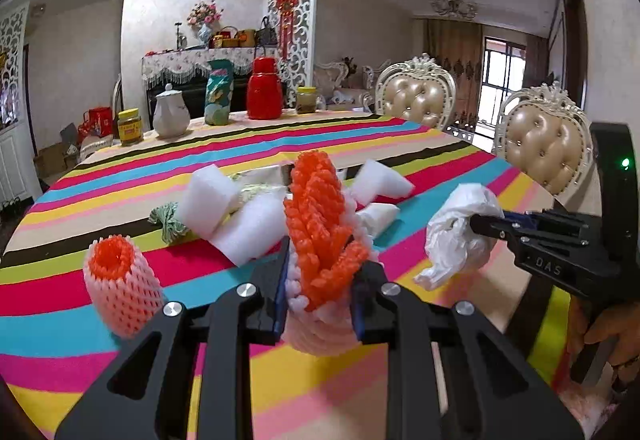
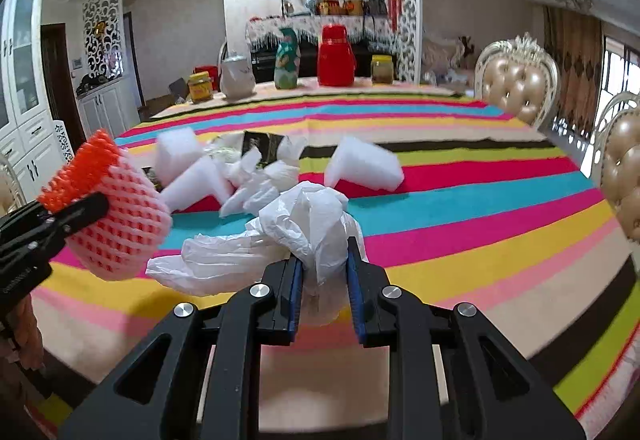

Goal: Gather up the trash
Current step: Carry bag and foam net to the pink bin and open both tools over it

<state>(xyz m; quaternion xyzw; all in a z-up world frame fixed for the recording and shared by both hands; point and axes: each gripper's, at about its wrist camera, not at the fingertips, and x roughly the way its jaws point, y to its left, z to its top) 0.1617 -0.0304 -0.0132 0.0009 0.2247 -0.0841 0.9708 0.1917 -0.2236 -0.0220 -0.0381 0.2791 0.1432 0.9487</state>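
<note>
The letters "DAS" are embossed on the black body of the right gripper (image 1: 486,226), seen at the right edge of the left wrist view. The yellow label on the far left jar (image 1: 130,127) is too small to read.

My left gripper (image 1: 320,276) and right gripper (image 2: 324,276) are both clamped tight, angled slightly downward, side by side above the table.
</note>
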